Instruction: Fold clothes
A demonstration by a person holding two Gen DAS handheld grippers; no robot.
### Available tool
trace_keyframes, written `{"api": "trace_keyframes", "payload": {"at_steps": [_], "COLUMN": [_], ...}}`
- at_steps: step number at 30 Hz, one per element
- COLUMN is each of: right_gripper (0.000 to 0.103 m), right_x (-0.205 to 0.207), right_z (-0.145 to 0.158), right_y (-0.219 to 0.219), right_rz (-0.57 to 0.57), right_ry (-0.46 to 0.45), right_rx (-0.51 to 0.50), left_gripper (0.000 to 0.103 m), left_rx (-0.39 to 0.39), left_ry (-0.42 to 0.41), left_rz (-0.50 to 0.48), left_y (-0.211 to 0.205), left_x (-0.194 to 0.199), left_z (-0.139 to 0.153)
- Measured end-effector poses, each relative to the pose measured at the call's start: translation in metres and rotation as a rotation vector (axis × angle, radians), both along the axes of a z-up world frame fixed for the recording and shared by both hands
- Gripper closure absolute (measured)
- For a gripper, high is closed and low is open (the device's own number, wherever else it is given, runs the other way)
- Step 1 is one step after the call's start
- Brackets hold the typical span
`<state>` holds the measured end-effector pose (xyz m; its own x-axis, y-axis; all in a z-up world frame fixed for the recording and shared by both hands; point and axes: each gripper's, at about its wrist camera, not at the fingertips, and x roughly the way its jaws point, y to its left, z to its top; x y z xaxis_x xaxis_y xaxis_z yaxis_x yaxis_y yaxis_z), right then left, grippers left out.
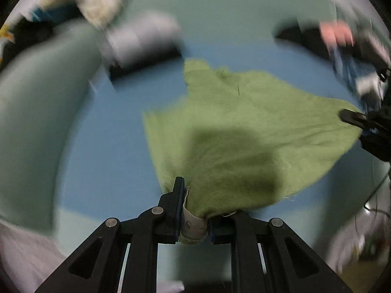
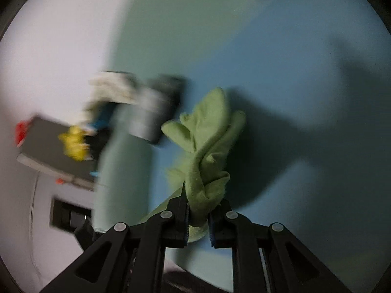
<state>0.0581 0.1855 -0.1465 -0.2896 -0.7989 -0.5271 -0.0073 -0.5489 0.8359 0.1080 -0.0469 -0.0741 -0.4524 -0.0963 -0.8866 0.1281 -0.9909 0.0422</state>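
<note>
Green garment (image 1: 244,131), one, stretched over blue surface (image 1: 110,134), left gripper (image 1: 193,217) and right gripper (image 2: 198,219) fingers each clamped on it

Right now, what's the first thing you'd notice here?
The green cloth, spread wide over the blue surface in the middle of the left view. The left claw pinches one corner by its white tag, and the right claw grips another bunched corner. A blurry clothes pile sits behind it.

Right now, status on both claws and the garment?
Left claw shut on green garment. Right claw shut on bunched corner. Folded pile beyond, clear of it.
</note>
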Motion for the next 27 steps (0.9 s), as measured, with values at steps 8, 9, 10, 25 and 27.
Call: {"api": "trace_keyframes", "payload": {"at_steps": [8,9,10,25,27], "right_gripper": [0.091,0.091,0.091,0.091,0.091], "right_x": [0.03,0.031,0.03,0.045,0.05], "right_z": [-0.031,-0.026,-0.022,0.082,0.117], "right_y": [0.025,0.025,0.026,0.059,0.061], "right_rz": [-0.028,-0.028,-0.028,-0.04,-0.034], "right_ry": [-0.095,-0.081,-0.071,0.146,0.256], "right_rx": [-0.012,-0.014,-0.016,-0.212,-0.217], "left_gripper": [0.087,0.087,0.087,0.087,0.087], "left_rx": [0.01,-0.01,-0.022,0.515,0.585], "left_ry": [-0.058,-0.055,-0.055,0.185,0.26], "left_rz": [-0.018,-0.024,-0.029,-0.019,-0.033], "left_y": [0.009,0.01,0.011,-0.028,-0.032], "left_x": [0.022,0.023,0.024,0.053,0.058], "left_z": [-0.012,-0.01,-0.008,0.086,0.112]}}
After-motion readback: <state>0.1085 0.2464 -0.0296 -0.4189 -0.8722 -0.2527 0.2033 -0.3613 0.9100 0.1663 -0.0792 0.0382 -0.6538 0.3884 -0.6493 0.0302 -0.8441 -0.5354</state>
